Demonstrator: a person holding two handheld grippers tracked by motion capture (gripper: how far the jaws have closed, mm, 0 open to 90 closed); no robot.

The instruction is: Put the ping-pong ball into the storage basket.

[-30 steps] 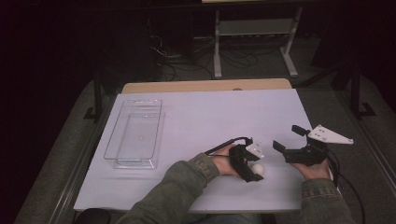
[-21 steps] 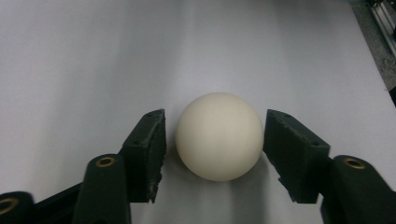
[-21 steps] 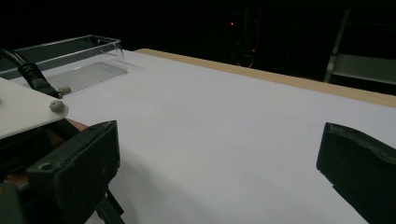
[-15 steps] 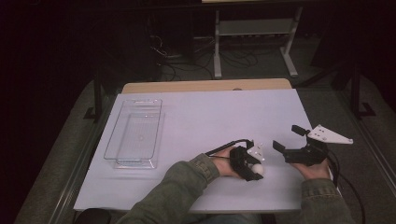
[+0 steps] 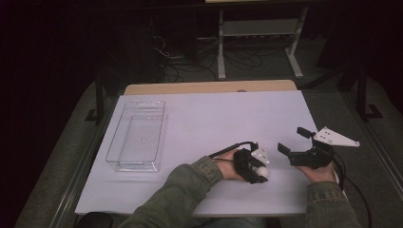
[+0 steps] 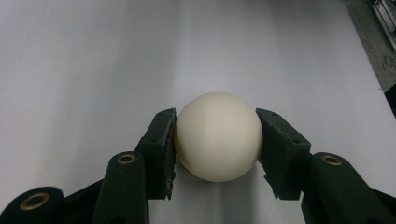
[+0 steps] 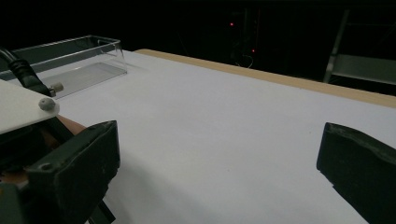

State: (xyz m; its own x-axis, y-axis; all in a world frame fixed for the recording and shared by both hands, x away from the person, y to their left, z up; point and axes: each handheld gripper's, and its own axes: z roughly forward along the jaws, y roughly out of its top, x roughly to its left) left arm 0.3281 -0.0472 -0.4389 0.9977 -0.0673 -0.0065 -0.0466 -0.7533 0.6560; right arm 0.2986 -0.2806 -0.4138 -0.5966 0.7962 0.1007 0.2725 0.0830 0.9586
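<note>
A cream-white ball (image 6: 218, 135) rests on the white table top (image 5: 214, 114), at the front and right of centre. My left gripper (image 5: 260, 175) points down at it. Its jaws have just been closing, and both black pads (image 6: 163, 147) now press the ball's sides. In the high view the ball (image 5: 263, 172) peeks out beside that gripper. My right gripper (image 5: 293, 140) hovers a short way to the right, open, with nothing between its wide-set jaws. In the right gripper view the right gripper (image 7: 224, 158) looks across bare table.
A clear plastic tray (image 5: 135, 164) lies empty at the table's left side, and the tray (image 7: 70, 53) also shows far left in the right gripper view. A wooden strip (image 5: 209, 87) borders the far edge. Dark floor, cables and a metal stand lie beyond.
The left gripper's jaws have drawn in onto the ball. Both hands and the ball stay where they were.
</note>
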